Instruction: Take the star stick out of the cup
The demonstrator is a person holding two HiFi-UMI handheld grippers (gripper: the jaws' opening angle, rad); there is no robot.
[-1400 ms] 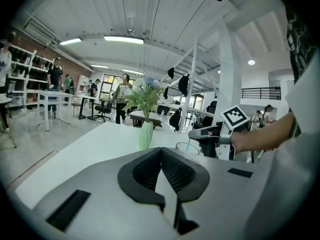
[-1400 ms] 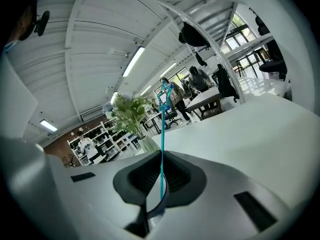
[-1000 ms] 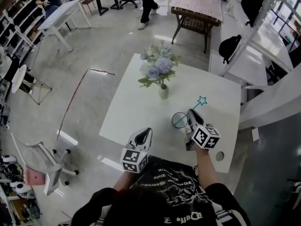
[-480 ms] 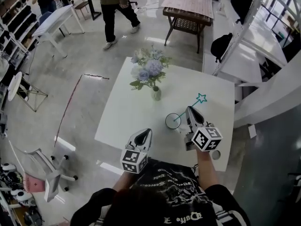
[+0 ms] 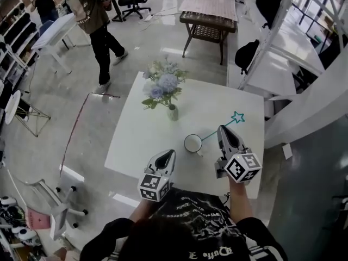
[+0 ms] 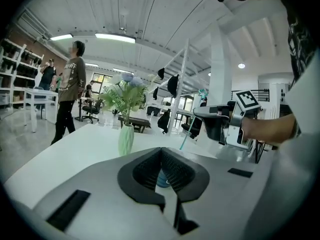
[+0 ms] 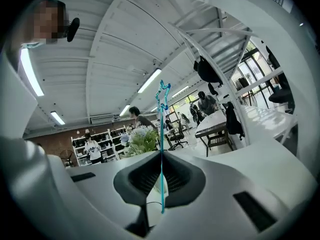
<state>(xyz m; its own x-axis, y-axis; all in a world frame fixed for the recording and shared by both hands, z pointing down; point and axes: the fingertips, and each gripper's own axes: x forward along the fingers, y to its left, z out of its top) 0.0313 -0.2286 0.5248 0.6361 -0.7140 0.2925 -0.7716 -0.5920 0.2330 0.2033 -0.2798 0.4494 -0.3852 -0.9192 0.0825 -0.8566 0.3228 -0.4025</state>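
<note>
A white cup (image 5: 192,143) stands on the white table (image 5: 142,140). The teal star stick (image 5: 220,129) slants up to the right from the cup's right rim to its star (image 5: 237,117). I cannot tell whether its lower end is still inside the cup. My right gripper (image 5: 223,130) is shut on the stick's middle, just right of the cup. In the right gripper view the stick (image 7: 161,149) runs upright through the closed jaws (image 7: 161,180), star on top. My left gripper (image 5: 169,155) hovers shut and empty at the near left of the cup, over the table's front edge.
A pale green vase of blue and white flowers (image 5: 172,112) stands on the table behind the cup. A person (image 5: 97,20) walks on the floor at the far left. A wooden table (image 5: 209,7) and white shelving (image 5: 304,64) stand beyond.
My right gripper has lifted with the stick, whose lower end went from the cup's middle to its right rim. The left gripper edged forward. The person in the background walked left.
</note>
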